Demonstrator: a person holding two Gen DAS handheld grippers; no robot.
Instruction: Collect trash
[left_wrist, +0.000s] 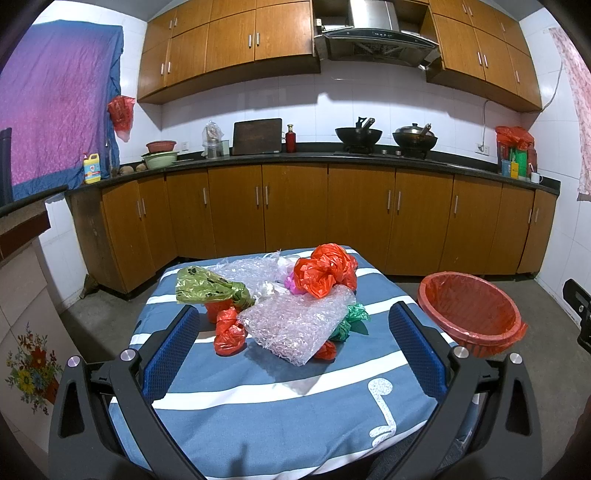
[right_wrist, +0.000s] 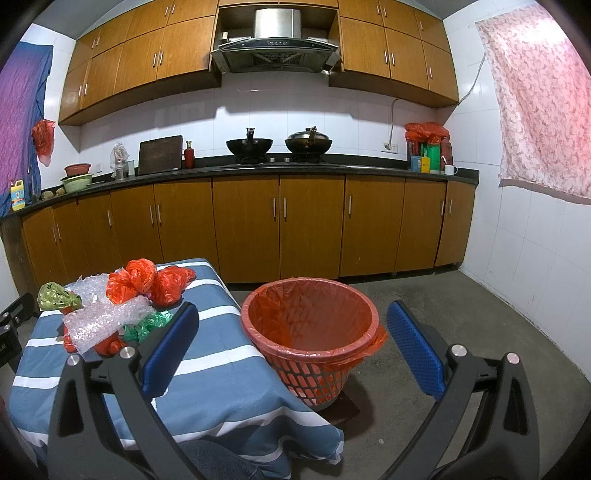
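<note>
A pile of crumpled plastic trash lies on the table with the blue striped cloth (left_wrist: 258, 391): clear bubble wrap (left_wrist: 295, 325), red bags (left_wrist: 327, 271), a yellow-green bag (left_wrist: 207, 286), a green bag (left_wrist: 351, 319). The pile also shows at the left in the right wrist view (right_wrist: 110, 314). A red basket lined with a red bag (right_wrist: 314, 325) stands on the floor right of the table, also in the left wrist view (left_wrist: 472, 310). My left gripper (left_wrist: 293, 325) is open and empty, just short of the bubble wrap. My right gripper (right_wrist: 291, 325) is open and empty, above and in front of the basket.
Brown floor cabinets (right_wrist: 280, 225) under a dark counter run along the back wall, with two woks (right_wrist: 280, 144) on the hob. Grey concrete floor (right_wrist: 480, 332) lies around the basket. A white tiled wall (right_wrist: 535, 258) stands at the right.
</note>
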